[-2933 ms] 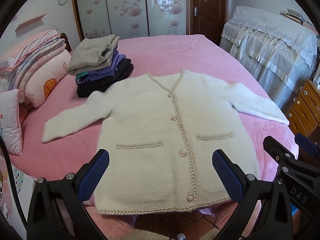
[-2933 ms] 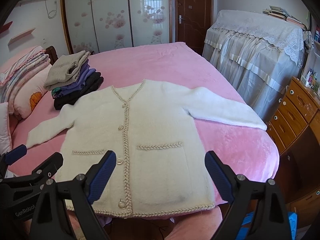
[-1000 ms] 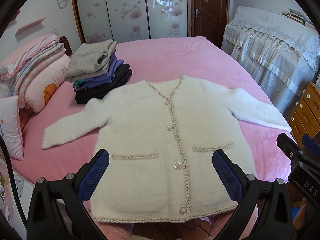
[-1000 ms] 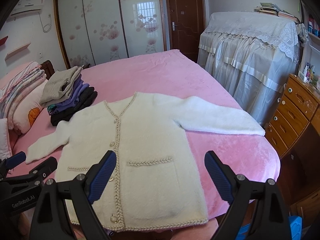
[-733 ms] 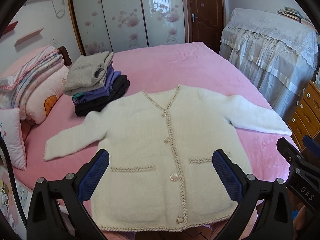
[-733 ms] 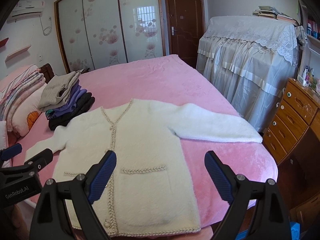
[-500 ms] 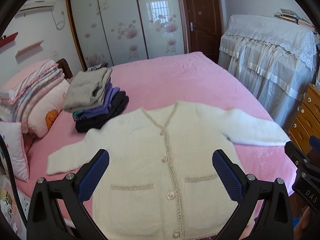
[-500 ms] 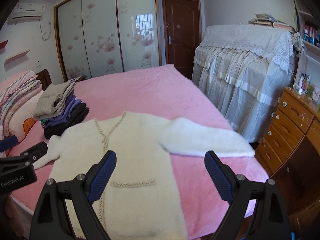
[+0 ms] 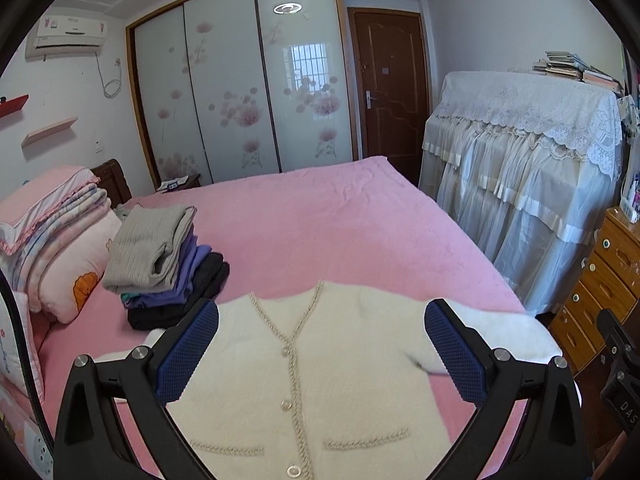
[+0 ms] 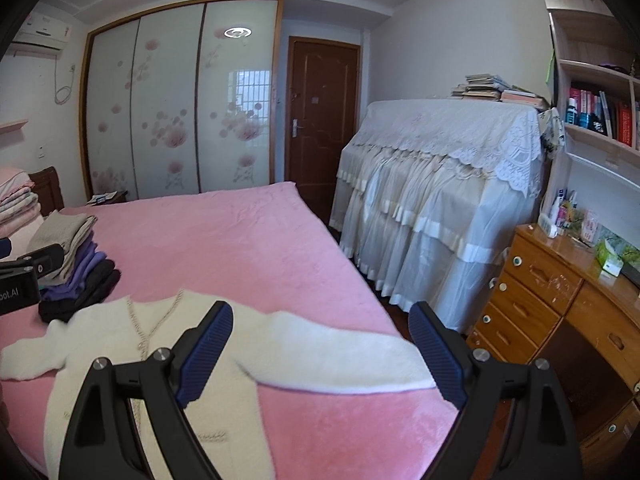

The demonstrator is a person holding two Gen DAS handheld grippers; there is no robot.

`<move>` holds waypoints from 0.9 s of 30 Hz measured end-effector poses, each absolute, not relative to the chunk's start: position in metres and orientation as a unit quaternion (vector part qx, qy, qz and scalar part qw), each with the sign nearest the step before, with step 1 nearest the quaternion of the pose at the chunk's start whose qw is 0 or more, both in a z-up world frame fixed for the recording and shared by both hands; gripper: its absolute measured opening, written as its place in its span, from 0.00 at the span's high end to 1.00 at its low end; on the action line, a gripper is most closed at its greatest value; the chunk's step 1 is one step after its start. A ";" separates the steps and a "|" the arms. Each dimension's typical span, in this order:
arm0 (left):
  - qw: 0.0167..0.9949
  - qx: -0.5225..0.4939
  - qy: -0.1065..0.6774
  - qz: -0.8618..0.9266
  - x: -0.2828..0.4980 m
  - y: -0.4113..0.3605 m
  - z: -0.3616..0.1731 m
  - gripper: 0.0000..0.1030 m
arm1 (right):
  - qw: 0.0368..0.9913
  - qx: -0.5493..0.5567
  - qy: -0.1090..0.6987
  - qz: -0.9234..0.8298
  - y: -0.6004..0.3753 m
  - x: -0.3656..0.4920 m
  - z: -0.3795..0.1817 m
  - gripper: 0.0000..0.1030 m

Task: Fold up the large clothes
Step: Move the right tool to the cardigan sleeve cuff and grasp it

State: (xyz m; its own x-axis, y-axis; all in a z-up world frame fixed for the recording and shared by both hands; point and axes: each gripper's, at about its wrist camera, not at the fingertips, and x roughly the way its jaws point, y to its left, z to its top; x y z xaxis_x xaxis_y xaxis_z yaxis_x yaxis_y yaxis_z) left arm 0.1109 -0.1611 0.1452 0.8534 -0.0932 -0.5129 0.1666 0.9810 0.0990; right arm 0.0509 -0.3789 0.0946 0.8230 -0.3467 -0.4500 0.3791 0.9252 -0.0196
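A cream buttoned cardigan [image 9: 320, 380] lies flat and face up on the pink bed [image 9: 320, 224], sleeves spread to both sides. Its right sleeve [image 10: 340, 356] stretches toward the bed's right edge. My left gripper [image 9: 320, 348] hovers open above the cardigan's chest, nothing between its blue pads. My right gripper [image 10: 320, 340] is also open and empty, held above the right sleeve near the shoulder. The cardigan [image 10: 132, 360] shows at the lower left of the right wrist view. The hem lies below the frame in both views.
A stack of folded clothes [image 9: 168, 268] sits on the bed left of the cardigan, with pillows [image 9: 60, 248] beyond it. A lace-covered piece of furniture [image 10: 440, 200] and a wooden dresser [image 10: 560, 308] stand to the right of the bed. Wardrobe doors [image 9: 240, 92] are behind.
Both grippers have risen and tilted upward, so the cardigan slid down the frames and more of the room shows. The cardigan has not moved. Both grippers stayed open.
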 end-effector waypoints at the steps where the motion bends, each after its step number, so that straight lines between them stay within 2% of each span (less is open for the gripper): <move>1: 0.961 0.070 0.260 -0.069 0.114 -0.166 0.146 0.01 | 0.954 0.038 0.228 -0.191 -0.385 0.053 0.095 0.12; 4: 0.961 0.070 0.258 -0.072 0.129 -0.184 0.144 0.01 | 0.950 0.048 0.237 -0.197 -0.407 0.064 0.089 0.12; 8: 0.955 0.078 0.276 -0.076 0.157 -0.215 0.124 0.01 | 0.933 0.083 0.289 -0.198 -0.454 0.089 0.059 0.12; 10: 0.949 0.081 0.292 -0.085 0.172 -0.231 0.106 0.01 | 0.925 0.097 0.313 -0.191 -0.477 0.099 0.041 0.19; 21: 0.925 0.107 0.353 -0.095 0.244 -0.323 -0.022 0.01 | 0.868 0.193 0.419 -0.185 -0.596 0.127 -0.074 0.22; 27: 0.905 0.129 0.395 -0.094 0.266 -0.378 -0.100 0.01 | 0.819 0.298 0.454 -0.187 -0.641 0.126 -0.150 0.25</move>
State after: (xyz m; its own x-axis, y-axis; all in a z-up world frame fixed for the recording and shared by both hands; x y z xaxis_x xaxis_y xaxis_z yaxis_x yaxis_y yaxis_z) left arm 0.2658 -0.3781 -0.0997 0.6706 -0.0692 -0.7386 0.2723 0.9491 0.1583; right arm 0.1256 -0.6408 -0.1495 0.5180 -0.0363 -0.8546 0.5765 0.7529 0.3175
